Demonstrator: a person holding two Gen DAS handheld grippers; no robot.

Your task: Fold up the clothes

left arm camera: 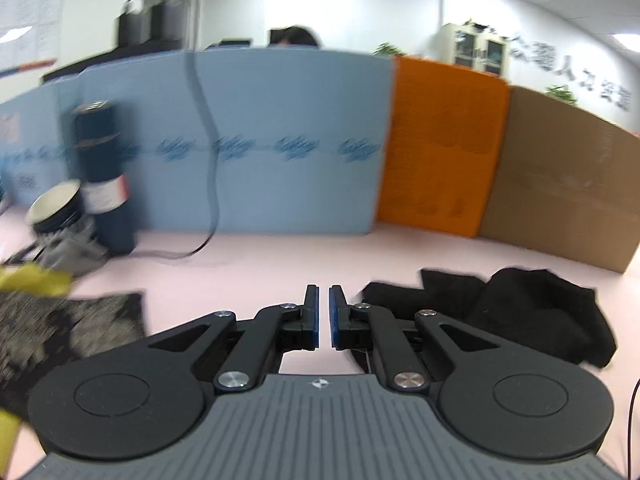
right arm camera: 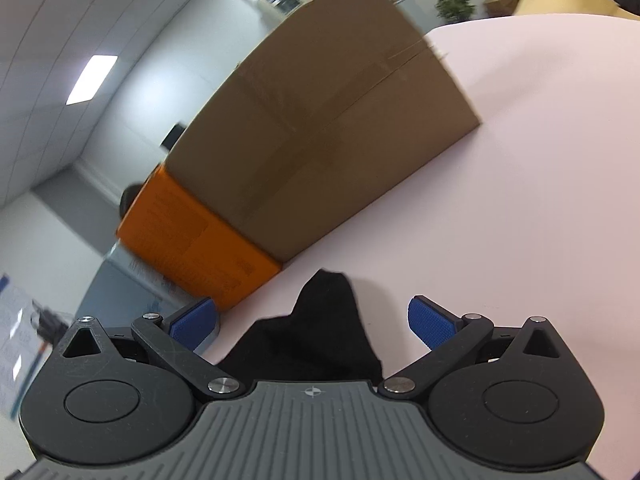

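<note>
Between the spread right gripper lies black clothing; left gripper closed, empty.

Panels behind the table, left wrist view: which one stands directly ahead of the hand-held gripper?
The blue panel; the orange panel and brown cardboard stand further right.

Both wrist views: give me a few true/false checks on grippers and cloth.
1. The left gripper is shut and empty. True.
2. The right gripper is shut on the black cloth. False: its jaws stand wide open, cloth between them, pads clear.
3. The table is pink. True.
4. The orange board stands left of the blue board. False: it stands right of it, beside the cardboard.
</note>
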